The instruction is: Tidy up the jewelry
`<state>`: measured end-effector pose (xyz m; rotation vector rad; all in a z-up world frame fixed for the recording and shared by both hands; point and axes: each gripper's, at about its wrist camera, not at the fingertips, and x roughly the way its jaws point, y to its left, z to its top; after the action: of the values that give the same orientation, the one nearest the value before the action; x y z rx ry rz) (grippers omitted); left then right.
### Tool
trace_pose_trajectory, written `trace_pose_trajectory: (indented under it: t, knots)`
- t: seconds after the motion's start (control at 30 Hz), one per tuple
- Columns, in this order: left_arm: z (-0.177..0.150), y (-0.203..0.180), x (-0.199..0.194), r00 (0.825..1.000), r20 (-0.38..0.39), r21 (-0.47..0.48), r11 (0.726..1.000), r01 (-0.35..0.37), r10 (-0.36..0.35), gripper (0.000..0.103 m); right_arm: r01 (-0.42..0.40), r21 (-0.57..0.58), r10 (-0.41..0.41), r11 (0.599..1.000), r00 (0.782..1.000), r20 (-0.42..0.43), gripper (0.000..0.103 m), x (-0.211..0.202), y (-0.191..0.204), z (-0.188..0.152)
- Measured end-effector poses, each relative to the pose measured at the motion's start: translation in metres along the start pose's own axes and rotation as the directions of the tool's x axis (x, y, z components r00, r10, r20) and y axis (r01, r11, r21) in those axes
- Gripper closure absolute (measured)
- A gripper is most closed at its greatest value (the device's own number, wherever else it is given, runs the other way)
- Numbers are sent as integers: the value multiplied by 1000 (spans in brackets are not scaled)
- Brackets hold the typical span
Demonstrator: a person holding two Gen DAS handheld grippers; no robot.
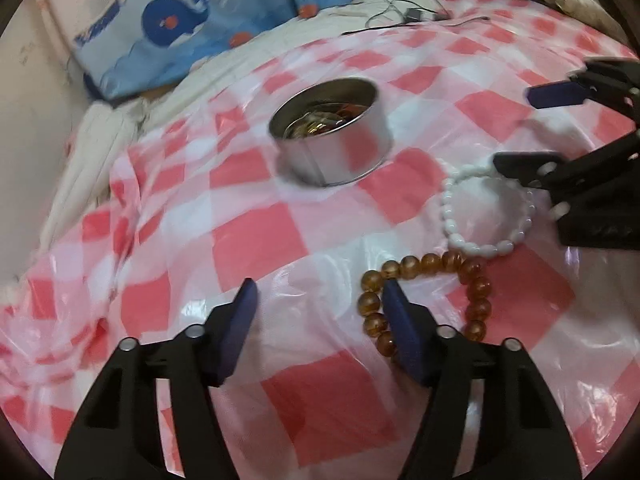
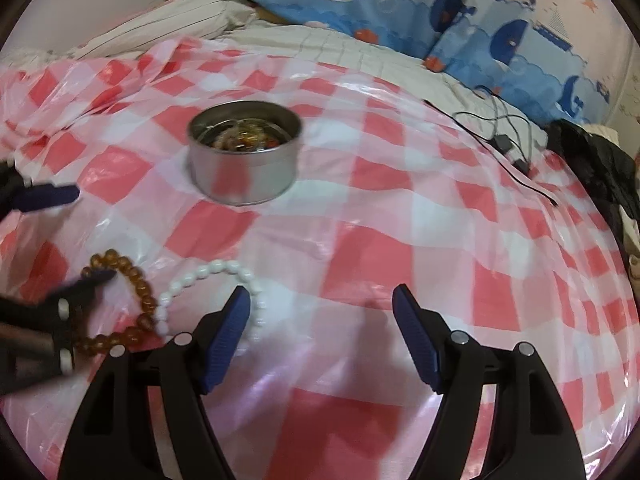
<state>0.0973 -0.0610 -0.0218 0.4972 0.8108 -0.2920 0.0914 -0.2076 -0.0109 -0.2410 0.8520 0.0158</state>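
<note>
A round silver tin (image 1: 332,136) holding several pieces of jewelry stands on the red-and-white checked plastic sheet (image 1: 248,236); it also shows in the right wrist view (image 2: 245,154). An amber bead bracelet (image 1: 478,296) and a white bead bracelet (image 1: 452,236) lie side by side, touching. My left gripper (image 1: 320,292) is open, its right finger over the amber bracelet's left edge. My right gripper (image 2: 322,300) is open, its left finger over the white bracelet (image 2: 208,270), with the amber bracelet (image 2: 140,292) further left. Each gripper shows in the other's view (image 1: 516,128) (image 2: 88,236).
Blue whale-print pillows (image 2: 400,4) and a striped cream blanket (image 2: 172,20) lie at the back of the bed. Black cables with a small adapter (image 2: 502,140) and a dark garment (image 2: 600,168) lie at the sheet's far right edge.
</note>
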Motion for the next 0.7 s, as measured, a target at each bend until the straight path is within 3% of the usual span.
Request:
trace_pose_trajectory:
  t: [0.07, 0.13, 0.2, 0.23, 0.37, 0.43, 0.5, 0.57, 0.63, 0.7]
  knots:
    - [0, 13, -2, 999, 2, -78, 996, 53, -53, 67, -42, 42, 42, 998, 999, 9, 32, -3, -8, 0]
    - [0, 19, -3, 995, 12, -122, 987, 103, -102, 68, -186, 94, 183, 978, 983, 31, 32, -7, -14, 2]
    - [-2, 23, -2, 991, 18, -149, 979, 137, -136, 68, -315, 135, 313, 939, 949, 34, 32, -5, -14, 2]
    - [-2, 22, -2, 988, 23, -150, 977, 153, -151, 68, -335, 141, 334, 932, 942, 29, 33, -4, -13, 2]
    - [0, 8, 2, 992, 14, -77, 989, 127, -127, 62, -346, 122, 351, 930, 936, -21, 52, 7, -2, -1]
    - [0, -1, 2, 994, 9, -34, 994, 105, -105, 62, -314, 87, 319, 945, 946, -53, 58, 12, 6, -2]
    - [0, -1, 3, 995, 2, -37, 995, 95, -95, 72, -284, 48, 287, 957, 956, -60, 69, 11, 11, -4]
    - [1, 6, 3, 995, -3, -68, 993, 96, -96, 90, -251, -5, 250, 968, 966, -64, 95, 7, 18, -5]
    - [2, 18, 0, 991, 17, -135, 982, 133, -132, 92, -238, -35, 236, 971, 970, -54, 95, 4, 21, -6]
    - [3, 28, -6, 987, 57, -188, 969, 160, -152, 92, -278, 4, 278, 961, 960, -44, 95, 1, 14, -5]
